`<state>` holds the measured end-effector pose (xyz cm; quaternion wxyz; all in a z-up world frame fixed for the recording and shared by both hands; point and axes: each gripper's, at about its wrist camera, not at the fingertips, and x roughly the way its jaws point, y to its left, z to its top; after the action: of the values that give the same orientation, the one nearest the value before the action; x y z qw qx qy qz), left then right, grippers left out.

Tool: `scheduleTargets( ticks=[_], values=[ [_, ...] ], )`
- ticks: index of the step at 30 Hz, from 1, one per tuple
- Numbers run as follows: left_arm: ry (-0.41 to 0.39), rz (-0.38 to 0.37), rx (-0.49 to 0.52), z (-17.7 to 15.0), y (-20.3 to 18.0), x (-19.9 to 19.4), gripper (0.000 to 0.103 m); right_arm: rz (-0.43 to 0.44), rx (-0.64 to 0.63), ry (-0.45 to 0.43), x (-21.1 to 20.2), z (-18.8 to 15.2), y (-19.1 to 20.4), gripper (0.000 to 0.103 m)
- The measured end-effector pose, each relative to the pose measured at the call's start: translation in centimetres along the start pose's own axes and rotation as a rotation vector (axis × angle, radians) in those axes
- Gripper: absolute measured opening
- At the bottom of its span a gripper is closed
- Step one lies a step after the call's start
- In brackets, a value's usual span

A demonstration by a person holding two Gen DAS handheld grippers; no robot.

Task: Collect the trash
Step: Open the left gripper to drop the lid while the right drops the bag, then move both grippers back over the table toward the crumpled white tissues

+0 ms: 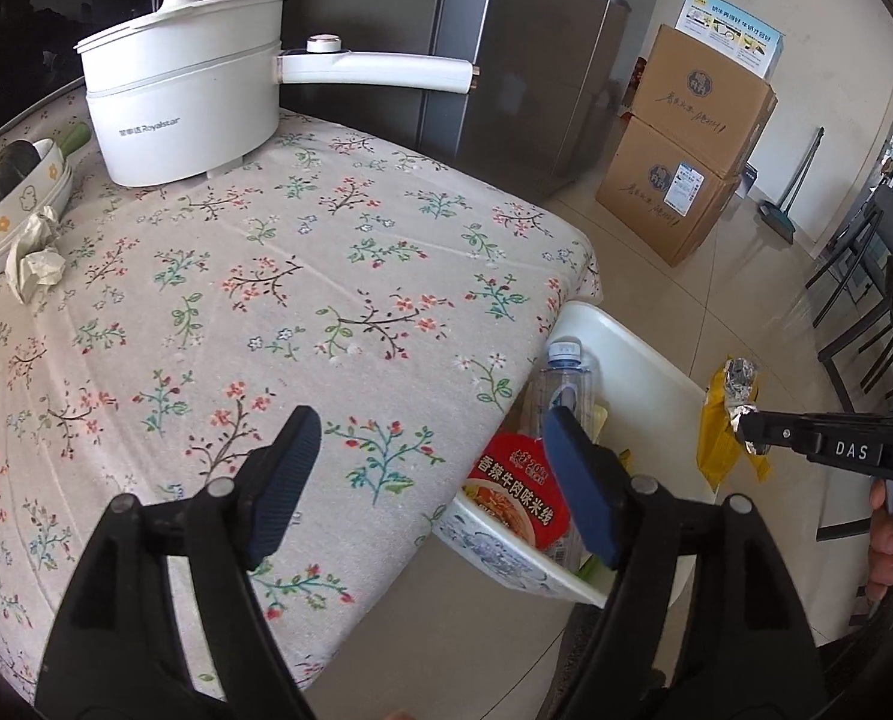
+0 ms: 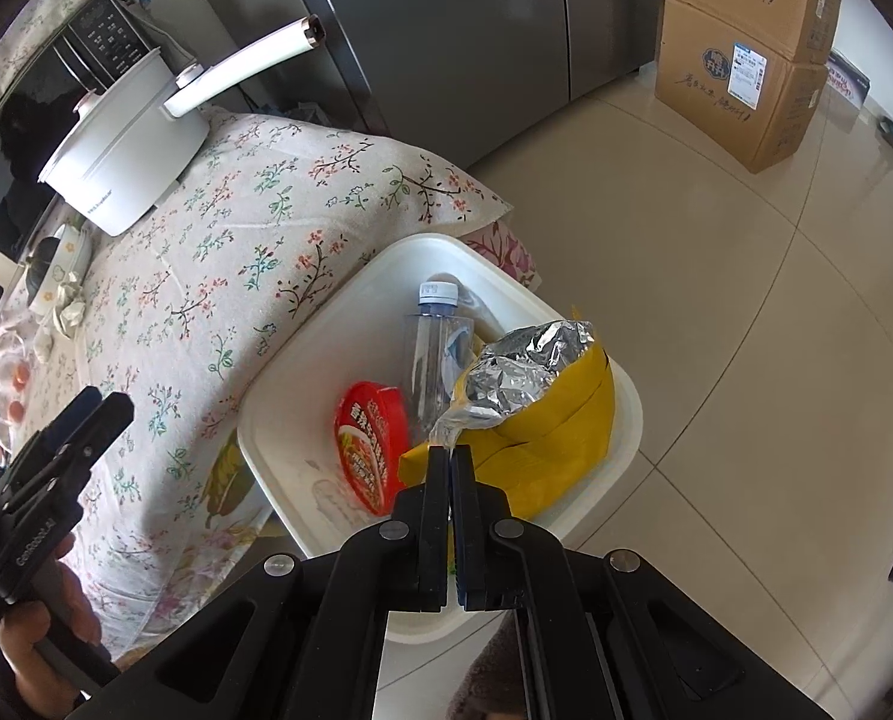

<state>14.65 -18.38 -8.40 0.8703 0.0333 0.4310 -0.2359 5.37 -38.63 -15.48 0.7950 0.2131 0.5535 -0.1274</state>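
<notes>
Right gripper [image 2: 450, 450] clamped on yellow snack bag [image 2: 557, 420], hanging over white bin [image 2: 278, 450]. Bottle [image 2: 434, 354] and red lid [image 2: 371, 444] inside. Left gripper [image 1: 431, 474] spread wide, empty, above table edge [image 1: 386, 540].

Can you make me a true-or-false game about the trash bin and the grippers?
1. The right gripper is pinching a yellow snack bag. True.
2. The left gripper is holding the bottle. False: it is open with nothing between its fingers, and the bottle lies in the bin.
3. A red noodle lid is in the bin. True.
4. The bin sits on top of the table. False: it stands on the floor by the table's edge.
5. The white pot is in the bin. False: it stands on the table.
6. Crumpled paper lies on the table beside the bowls. True.
</notes>
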Motion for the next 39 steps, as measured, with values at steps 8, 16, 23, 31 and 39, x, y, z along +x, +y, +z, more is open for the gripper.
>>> scheduleTargets(
  ticks=[8, 16, 23, 31, 39],
  values=[
    [-0.017, 0.067, -0.027, -0.7, 4.8, -4.6, 0.099, -0.028, 0.002, 0.004, 0.3, 1.0, 2.5, 0.038],
    [-0.066, 0.142, -0.084, -1.8, 10.3, -9.2, 0.102, 0.018, -0.061, -0.065, -1.1, 1.4, 8.9, 0.072],
    [-0.088, 0.236, -0.114, -3.9, 14.9, -12.1, 0.102, 0.06, -0.162, -0.096, -0.9, 0.6, 16.6, 0.078],
    [-0.103, 0.326, -0.182, -6.6, 21.1, -15.3, 0.102, 0.087, -0.243, -0.118, 0.5, -0.5, 24.8, 0.08],
    [-0.106, 0.375, -0.278, -8.8, 26.2, -17.1, 0.102, 0.074, -0.369, -0.178, 2.0, -1.7, 31.5, 0.081]
  ],
)
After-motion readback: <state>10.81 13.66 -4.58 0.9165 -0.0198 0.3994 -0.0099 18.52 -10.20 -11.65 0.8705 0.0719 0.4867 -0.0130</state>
